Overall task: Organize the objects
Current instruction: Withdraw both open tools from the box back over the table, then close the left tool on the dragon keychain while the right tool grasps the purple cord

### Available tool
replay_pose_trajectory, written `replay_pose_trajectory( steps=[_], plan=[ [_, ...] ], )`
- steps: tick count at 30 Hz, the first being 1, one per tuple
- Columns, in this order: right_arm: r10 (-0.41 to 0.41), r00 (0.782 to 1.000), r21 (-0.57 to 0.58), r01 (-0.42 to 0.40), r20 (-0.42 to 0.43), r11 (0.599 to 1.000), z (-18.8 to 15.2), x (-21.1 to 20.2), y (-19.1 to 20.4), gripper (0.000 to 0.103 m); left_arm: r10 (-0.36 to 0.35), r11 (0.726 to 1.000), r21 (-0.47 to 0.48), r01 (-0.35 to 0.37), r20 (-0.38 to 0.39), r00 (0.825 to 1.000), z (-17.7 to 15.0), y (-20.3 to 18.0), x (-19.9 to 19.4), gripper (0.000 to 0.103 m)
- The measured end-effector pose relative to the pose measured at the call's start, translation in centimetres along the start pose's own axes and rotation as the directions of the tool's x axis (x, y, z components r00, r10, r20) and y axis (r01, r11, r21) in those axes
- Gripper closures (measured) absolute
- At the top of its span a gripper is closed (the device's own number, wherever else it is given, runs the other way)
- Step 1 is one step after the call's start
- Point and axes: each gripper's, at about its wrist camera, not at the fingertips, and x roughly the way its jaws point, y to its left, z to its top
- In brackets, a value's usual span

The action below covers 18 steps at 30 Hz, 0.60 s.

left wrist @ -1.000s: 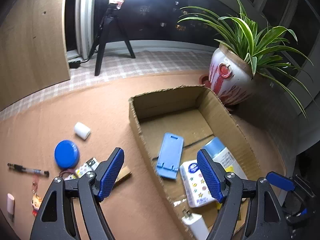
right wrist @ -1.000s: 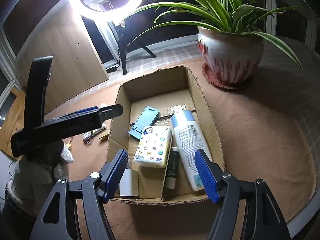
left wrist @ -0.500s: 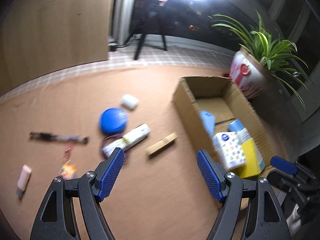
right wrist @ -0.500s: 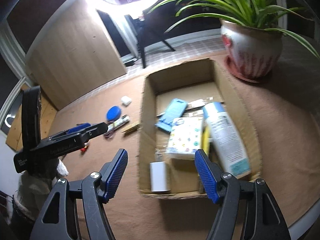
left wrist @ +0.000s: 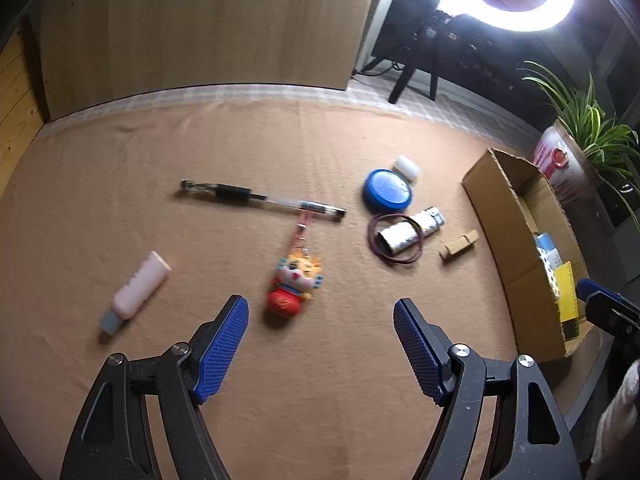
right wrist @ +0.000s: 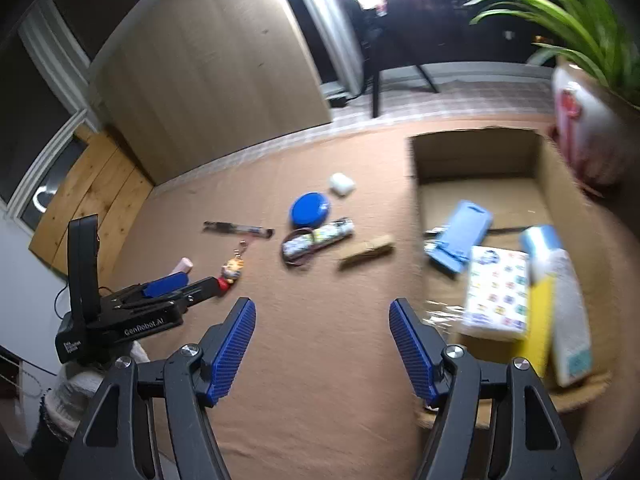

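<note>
risk 1: the keychain charm [left wrist: 295,282] sits just ahead of the left tongs [left wrist: 320,344], nearer the left jaw. Its strap runs up to the pen [left wrist: 262,201] and touches it. If we grab the charm, we judge the strap may drag the pen along.
risk 2: the rubber band [left wrist: 396,239] loops around the patterned tube [left wrist: 408,232], ahead and right of the left tongs. Pinching one probably lifts or snags the other.
risk 3: the blue round lid [left wrist: 387,191] and white cap [left wrist: 406,167] lie close together beyond the tube. A wide closing could knock the neighbour away.
risk 4: the right wrist view is blurred, so we can't place small items finely from it.
left tongs: jaws wide, nothing between the pads, touching nothing, hanging over bare desk [left wrist: 320,420].
right tongs [right wrist: 322,344]: jaws wide, empty, over bare desk; the box wall sits just right of the right jaw.
task things: loose items lie ahead of both tongs; the pink tube [left wrist: 136,292] is left of the left tongs, the wooden clip [left wrist: 459,245] ahead right.
box: cardboard box [right wrist: 472,156] is ahead right of the right tongs, far right of the left ones. It already holds a blue stand [right wrist: 460,236], a patterned pack [right wrist: 498,292] and a bottle [right wrist: 568,312].
step: we judge we're picking the next loose item for the box.
</note>
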Motion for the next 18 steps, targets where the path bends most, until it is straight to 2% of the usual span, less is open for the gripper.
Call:
replay_pose_trajectory(
  steps=[9,11,13,18],
  plan=[
    [0.078,0.992,0.082,-0.070,-0.099,0.994,2.2,5.7,1.5,0.039,0.000,1.000,0.015,0.001,-0.023,1.000,0.3,1.0,1.4,0.025],
    [0.070,0.989,0.107,-0.057,-0.128,0.993,2.5,7.3,1.3,0.052,-0.003,1.000,0.020,0.003,-0.027,1.000,0.4,1.0,1.9,0.025],
    [0.064,0.986,0.135,-0.043,-0.155,0.990,2.9,8.8,1.0,0.059,-0.004,1.000,0.027,0.005,-0.031,1.000,0.6,0.9,2.2,0.025],
    [0.081,0.979,0.211,-0.041,-0.186,0.977,3.5,11.3,0.0,0.066,-0.006,0.999,0.047,0.008,-0.042,0.999,1.1,0.4,3.3,0.032]
  ],
)
